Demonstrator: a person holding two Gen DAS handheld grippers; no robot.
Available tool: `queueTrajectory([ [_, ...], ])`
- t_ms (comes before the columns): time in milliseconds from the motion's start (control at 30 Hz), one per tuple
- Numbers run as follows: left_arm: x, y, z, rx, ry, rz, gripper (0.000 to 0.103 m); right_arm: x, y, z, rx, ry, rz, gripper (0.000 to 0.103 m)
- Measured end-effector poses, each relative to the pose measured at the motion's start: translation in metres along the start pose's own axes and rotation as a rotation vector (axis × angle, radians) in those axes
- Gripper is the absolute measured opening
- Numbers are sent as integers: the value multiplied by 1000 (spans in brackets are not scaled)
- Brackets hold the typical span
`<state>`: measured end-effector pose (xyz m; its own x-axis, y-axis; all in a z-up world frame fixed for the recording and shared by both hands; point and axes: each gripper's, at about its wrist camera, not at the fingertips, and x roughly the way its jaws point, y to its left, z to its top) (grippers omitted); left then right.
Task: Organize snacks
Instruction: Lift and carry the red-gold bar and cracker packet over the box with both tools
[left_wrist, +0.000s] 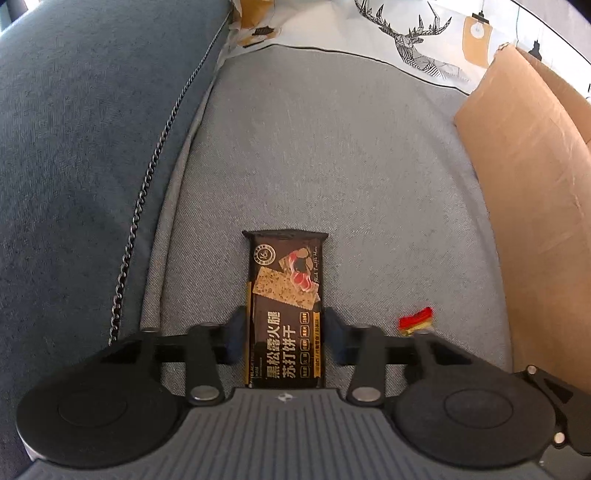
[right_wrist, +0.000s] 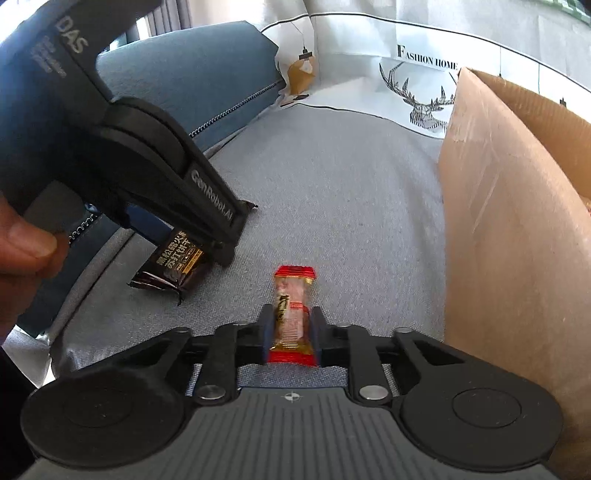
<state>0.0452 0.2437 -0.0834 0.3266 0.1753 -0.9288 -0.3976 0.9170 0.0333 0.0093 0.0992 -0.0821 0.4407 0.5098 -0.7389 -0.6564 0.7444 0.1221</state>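
the left gripper points steeply down at a grey sofa cushion. a dark cracker packet lies lengthwise between its blue pads, which sit against the packet's long edges, jaws partly closed to the packet's width. at about 3 o'clock from the packet, the left wrist view catches only a red and gold corner of the small red snack, and the right gripper does not appear there.

the right wrist view gives the rest: the right gripper is nearly closed, its pads pinching the small red snack at mid-length, the wrapper running toward 12 o'clock over the cushion. at 10 o'clock the left gripper shows from the side, held by a person's hand, with the dark cracker packet's near end sticking out beneath it, touching the cushion.

a cardboard box stands at 3 o'clock in both views. only the right view reads "fashion home" on the deer-print pillow. the blue armrest fills 9 o'clock.
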Motion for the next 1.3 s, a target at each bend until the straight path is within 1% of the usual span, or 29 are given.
queueTrajectory([
  [67,-1,-2,2,2,-24,-11,43,-5,-1,1,6,-20,4,18],
  [100,-7,-2,1,1,-50,-12,43,-9,-1,2,5,-35,6,18],
  [167,-22,0,-2,-11,-118,-22,43,-22,0,6,-9,-88,7,18],
  [233,-40,4,-9,-45,-200,-55,43,-37,0,9,-17,-141,6,18],
  [300,-65,8,-21,-86,-315,-90,43,-56,-1,11,-19,-201,4,18],
  [400,-113,8,-47,-112,-555,-133,43,-89,-4,12,-14,-295,-15,18],
  [433,-128,9,-57,-107,-614,-161,43,-102,-6,12,-11,-331,-19,18],
  [467,-141,7,-66,-92,-653,-181,43,-115,-9,12,-1,-360,-19,18],
  [500,-153,5,-73,-63,-674,-183,43,-128,-14,12,17,-389,-16,18],
  [600,-174,-4,-91,34,-741,-133,43,-168,-29,18,29,-506,-24,18],
  [667,-179,-4,-102,49,-764,-150,43,-190,-44,22,49,-570,-31,18],
  [733,-169,-6,-114,28,-771,-150,43,-203,-61,24,56,-611,-62,18],
  [767,-158,-5,-123,19,-762,-149,43,-206,-70,25,56,-624,-86,18],
  [800,-154,-5,-126,-3,-736,-154,43,-207,-79,25,56,-631,-108,18],
  [867,-164,-6,-133,-10,-814,-148,43,-207,-97,20,70,-634,-155,18],
  [900,-166,-10,-136,2,-822,-141,43,-204,-107,17,88,-629,-173,18],
  [967,-164,-17,-135,35,-809,-122,43,-203,-121,3,134,-604,-191,18],
  [1000,-162,-19,-134,50,-806,-124,43,-203,-126,0,146,-591,-199,18],
  [1100,-157,-23,-131,82,-799,-127,43,-202,-138,-10,143,-608,-233,18],
  [1167,-154,-24,-129,87,-797,-123,43,-197,-146,-14,161,-585,-256,18],
  [1233,-150,-24,-124,81,-788,-118,43,-200,-152,-18,158,-604,-276,18],
  [1300,-148,-24,-122,75,-776,-116,43,-202,-160,-22,174,-601,-284,18],
])
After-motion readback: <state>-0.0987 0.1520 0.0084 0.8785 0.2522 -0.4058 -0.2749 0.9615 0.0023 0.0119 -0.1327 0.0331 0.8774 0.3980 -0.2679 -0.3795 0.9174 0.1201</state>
